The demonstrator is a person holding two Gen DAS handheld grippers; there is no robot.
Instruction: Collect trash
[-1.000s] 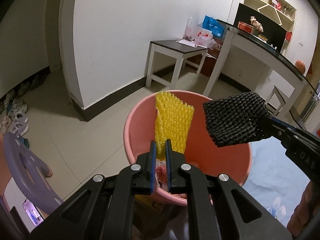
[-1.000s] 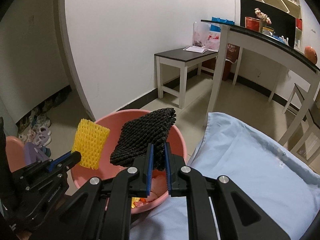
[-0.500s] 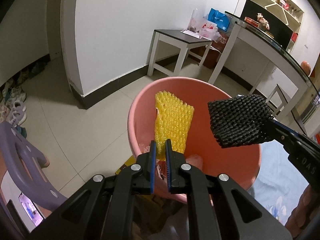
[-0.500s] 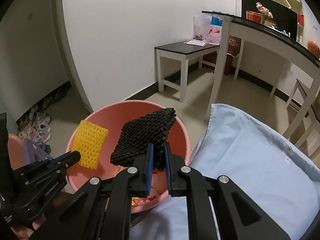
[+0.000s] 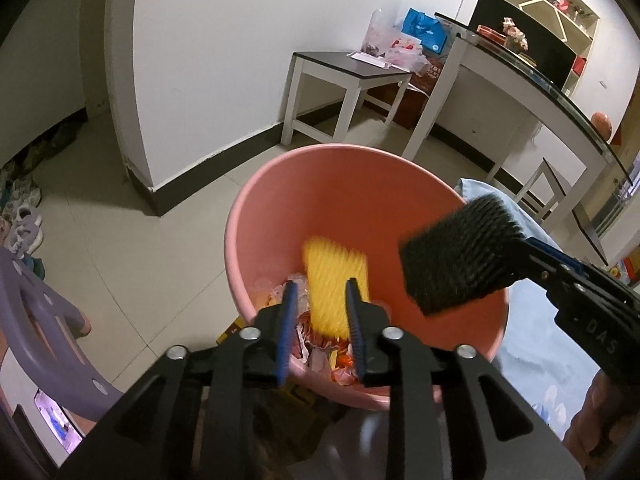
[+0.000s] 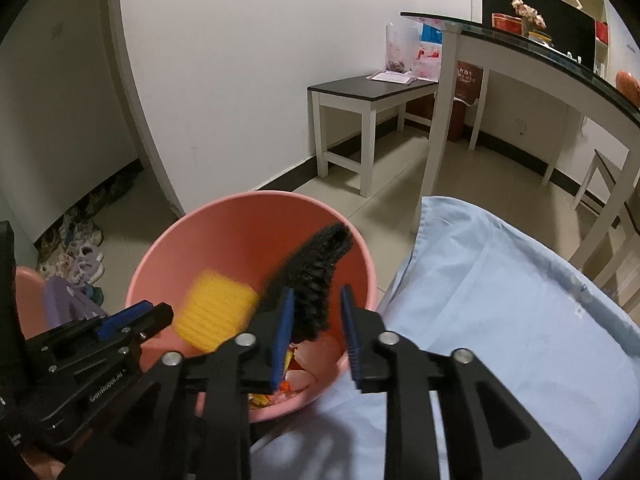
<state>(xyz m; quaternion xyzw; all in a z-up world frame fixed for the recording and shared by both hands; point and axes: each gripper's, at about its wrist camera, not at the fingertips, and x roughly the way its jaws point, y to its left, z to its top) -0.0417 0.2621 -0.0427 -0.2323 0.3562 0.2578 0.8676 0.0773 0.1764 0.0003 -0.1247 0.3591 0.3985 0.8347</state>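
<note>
A pink trash bucket (image 5: 360,184) stands on the floor and holds several wrappers (image 5: 316,356); it also shows in the right wrist view (image 6: 224,236). My left gripper (image 5: 320,308) is open above the bucket. A yellow foam net (image 5: 336,280), blurred, falls free between its fingers; it also shows in the right wrist view (image 6: 216,312). My right gripper (image 6: 316,320) is open over the bucket's right side. A black foam net (image 6: 316,272), blurred, drops from between its fingers; it also shows in the left wrist view (image 5: 460,256).
A light blue cloth (image 6: 500,304) lies right of the bucket. A purple plastic seat (image 5: 36,320) stands at the left. A small dark-topped table (image 5: 352,72) and a white desk (image 5: 520,80) stand by the wall. Shoes (image 6: 80,260) lie on the floor.
Both grippers have opened. The yellow net and the black net have left the fingers and are falling into the bucket. Both grippers moved closer over the bucket.
</note>
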